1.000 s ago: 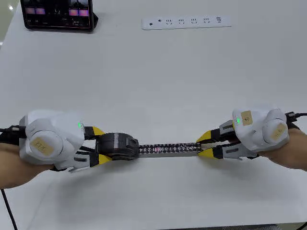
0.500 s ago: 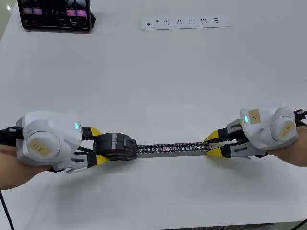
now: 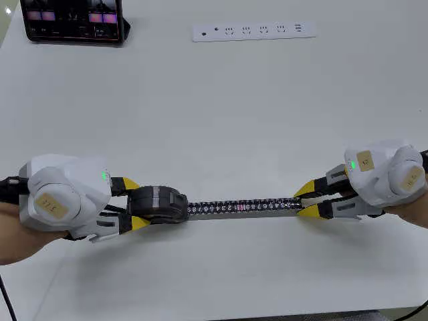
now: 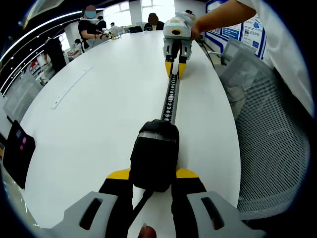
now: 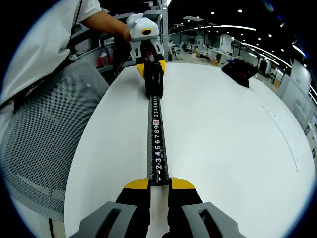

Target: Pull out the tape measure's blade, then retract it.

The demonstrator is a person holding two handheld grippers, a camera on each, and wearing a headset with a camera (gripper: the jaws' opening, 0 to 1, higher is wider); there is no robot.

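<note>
**Q:** so where's this at, pulling or retracting?

**A:** Pull-out half, I'd say, and well into it. The left gripper (image 3: 134, 202) has its yellow-tipped jaws clamped on either side of the chunky black tape measure case (image 3: 157, 204), which sits at the near left of the big white table (image 3: 221, 107). The right gripper (image 3: 306, 200) is well apart from it over on the right, with its jaws pinched together on the free end of the dark numbered blade (image 3: 241, 206). The blade runs straight and taut between the two, low over the table. Can't tell if it touches the surface.

**Q:** anything in the way?

**A:** Nope. The long white power strip (image 3: 254, 31) and the black tablet-like device with a lit screen (image 3: 72, 19) are way off at the far edge.

**Q:** what's next then?

**A:** My guess is either a bit more outward pull or the turnaround. For the retract, the hold on the case needs to be firm. The right one should walk the tip back toward the case mouth, in line with the blade and pinched the whole way, so the spring doesn't whip it in. Any sideways drift and the blade probably buckles. Can't see a lock button from here, so no idea if one is set.
</note>
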